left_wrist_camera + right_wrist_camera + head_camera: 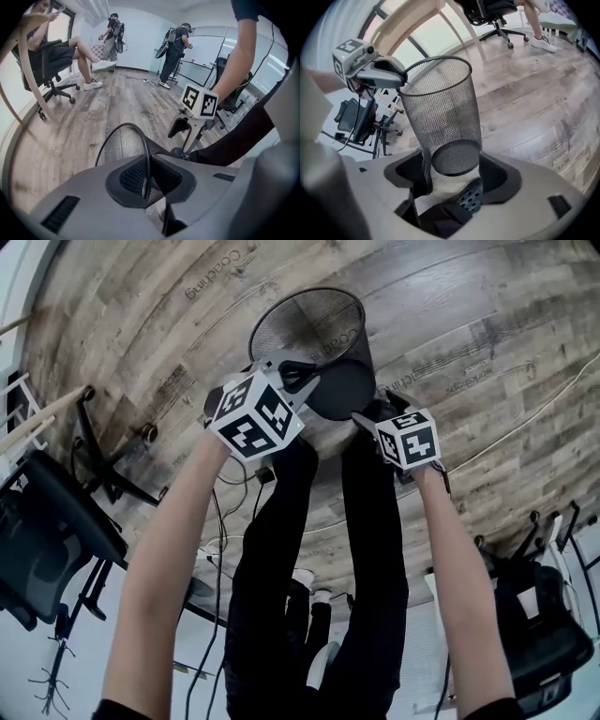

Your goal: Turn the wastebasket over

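Left arm (164, 559): bare, stretched forward and down.
Left gripper (298, 379): tilted steeply down, jaws nearly together, pinching the wastebasket (309, 329) by its rim wire.
Right arm (464, 559): bare, stretched forward beside the left.
Right gripper (367, 418): tilted steeply down, jaws wide, clasping the wastebasket's round base from both sides.
Marker cubes: one on each gripper, facing up.

Person: black trousers (281, 549), black short sleeves (120, 709), forearms bare. Left gripper (302, 378) and right gripper (363, 418) have pale grey moulded shells with dark recesses round the jaws and black jaw ends. Each gripper carries a white cube (255, 418) printed with black square markers on its faces.
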`<state>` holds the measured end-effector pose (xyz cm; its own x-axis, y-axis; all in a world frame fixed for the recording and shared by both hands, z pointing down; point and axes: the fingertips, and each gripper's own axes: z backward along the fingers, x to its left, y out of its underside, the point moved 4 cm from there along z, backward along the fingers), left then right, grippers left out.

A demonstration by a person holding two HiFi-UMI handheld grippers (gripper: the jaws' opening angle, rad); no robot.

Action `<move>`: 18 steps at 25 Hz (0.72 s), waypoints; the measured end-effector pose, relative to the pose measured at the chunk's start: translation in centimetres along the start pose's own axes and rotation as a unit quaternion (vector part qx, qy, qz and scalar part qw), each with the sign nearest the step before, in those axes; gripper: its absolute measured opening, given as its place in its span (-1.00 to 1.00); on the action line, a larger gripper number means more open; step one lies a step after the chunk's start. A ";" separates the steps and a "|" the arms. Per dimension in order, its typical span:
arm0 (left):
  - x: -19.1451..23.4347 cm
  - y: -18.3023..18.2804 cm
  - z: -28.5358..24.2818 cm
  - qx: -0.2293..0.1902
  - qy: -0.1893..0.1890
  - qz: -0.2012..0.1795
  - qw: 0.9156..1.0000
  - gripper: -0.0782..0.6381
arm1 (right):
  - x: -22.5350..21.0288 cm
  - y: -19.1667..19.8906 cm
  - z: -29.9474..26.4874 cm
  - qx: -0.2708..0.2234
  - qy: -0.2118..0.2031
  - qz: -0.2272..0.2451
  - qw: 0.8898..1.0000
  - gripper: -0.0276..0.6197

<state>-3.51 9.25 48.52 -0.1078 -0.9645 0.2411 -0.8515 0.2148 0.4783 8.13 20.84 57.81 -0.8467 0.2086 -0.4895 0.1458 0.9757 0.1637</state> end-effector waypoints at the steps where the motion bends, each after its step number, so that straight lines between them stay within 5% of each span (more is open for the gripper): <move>1: 0.5 -0.1 0.3 0.006 -0.007 -0.007 1.000 -0.64 | 0.0 -0.9 0.6 -0.009 -0.002 0.002 1.000 0.31; 2: 1.1 -0.1 0.6 0.012 -0.014 -0.013 1.000 -0.64 | -0.1 -1.8 1.2 -0.019 0.001 0.005 1.000 0.23; 4: 2.3 -0.2 1.2 0.023 -0.033 -0.023 0.999 -0.64 | -0.5 -3.6 2.3 -0.041 0.021 0.015 0.999 -0.43; 10: 4.9 -0.6 1.9 0.047 -0.087 -0.028 0.995 -0.64 | -0.8 -7.3 4.2 -0.094 0.033 0.018 0.995 -0.75; 18: 1.0 -1.8 -0.2 0.032 -0.075 -0.009 0.997 -0.64 | -0.1 -7.9 6.1 -0.120 0.026 0.005 0.992 -0.79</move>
<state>-1.95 7.96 48.02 -0.1639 -0.9813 0.1010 -0.8848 0.1915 0.4247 10.17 13.51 51.35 -0.8722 0.2076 -0.4430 0.0334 0.9286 0.3696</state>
